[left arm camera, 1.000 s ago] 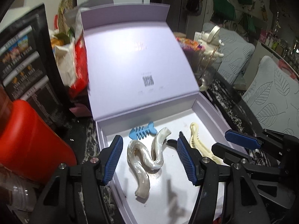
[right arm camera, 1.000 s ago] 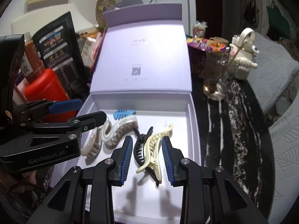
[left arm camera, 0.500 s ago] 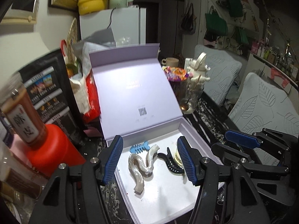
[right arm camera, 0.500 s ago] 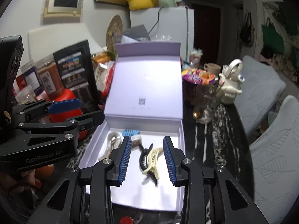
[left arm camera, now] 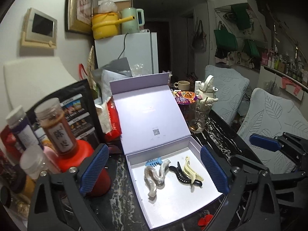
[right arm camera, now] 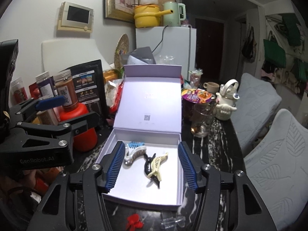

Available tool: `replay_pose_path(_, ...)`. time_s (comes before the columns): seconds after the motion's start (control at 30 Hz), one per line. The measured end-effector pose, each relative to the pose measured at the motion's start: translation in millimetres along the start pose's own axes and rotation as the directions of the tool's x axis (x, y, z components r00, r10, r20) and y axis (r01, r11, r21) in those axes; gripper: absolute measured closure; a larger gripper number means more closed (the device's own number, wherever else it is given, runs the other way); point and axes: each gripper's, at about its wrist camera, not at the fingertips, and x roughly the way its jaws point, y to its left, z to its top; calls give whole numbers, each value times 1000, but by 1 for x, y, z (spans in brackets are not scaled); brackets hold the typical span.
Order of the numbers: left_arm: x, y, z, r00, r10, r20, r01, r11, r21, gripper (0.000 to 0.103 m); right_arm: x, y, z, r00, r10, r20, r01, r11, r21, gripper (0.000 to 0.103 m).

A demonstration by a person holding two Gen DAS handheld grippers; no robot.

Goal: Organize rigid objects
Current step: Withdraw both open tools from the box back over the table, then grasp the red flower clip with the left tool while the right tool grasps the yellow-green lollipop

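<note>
Left wrist view: both the left gripper (left arm camera: pixel 154 171) and right gripper (right arm camera: pixel 152 167) have just been opening, empty, above the lavender box (left arm camera: pixel 196 146) holding the hair clips (left arm camera: pixel 189 171), so closing the lid probably comes next.

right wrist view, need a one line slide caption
Open right gripper above a lilac box holding pearl, black, cream and blue hair clips.

Two wrist cameras above one open box

Both look forward and down at the lilac box (left arm camera: pixel 157 115) (right arm camera: pixel 152 96) from its near side, the left view from its left, the right more centred (each also sees the other gripper beside the box).
</note>
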Motion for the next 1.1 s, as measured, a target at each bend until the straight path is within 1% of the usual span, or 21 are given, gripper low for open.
replay_pose_path(0.13,-15,-3,-5,1000,-7,15,7,1000,14,5,-15,0,-5,1000,-10,16,10,1000,1,36)
replay_pose_path(0.27,-26,-5,-15,1000,-20,15,20,1000,18,5,-32,1,-14,999,-28,32,28,1000,2,29)
replay_pose_path(0.47,-41,-10,-31,999,-39,12,39,999,17,5,-52,3,-28,998,-50,39,50,999,12,26)
replay_pose_path(0.7,-53,-12,-49,997,-78,-9,78,997,1,5,-68,9,-46,997,-59,42,59,998,16,23)
replay_pose_path(0.93,-55,-15,-69,994,-96,-44,95,995,-5,5,-76,13,-69,997,-65,29,64,997,35,23)
replay_pose_path(1.1,-53,-18,-83,991,-107,-78,106,994,-8,5,-76,11,-86,997,-72,5,71,996,56,23)
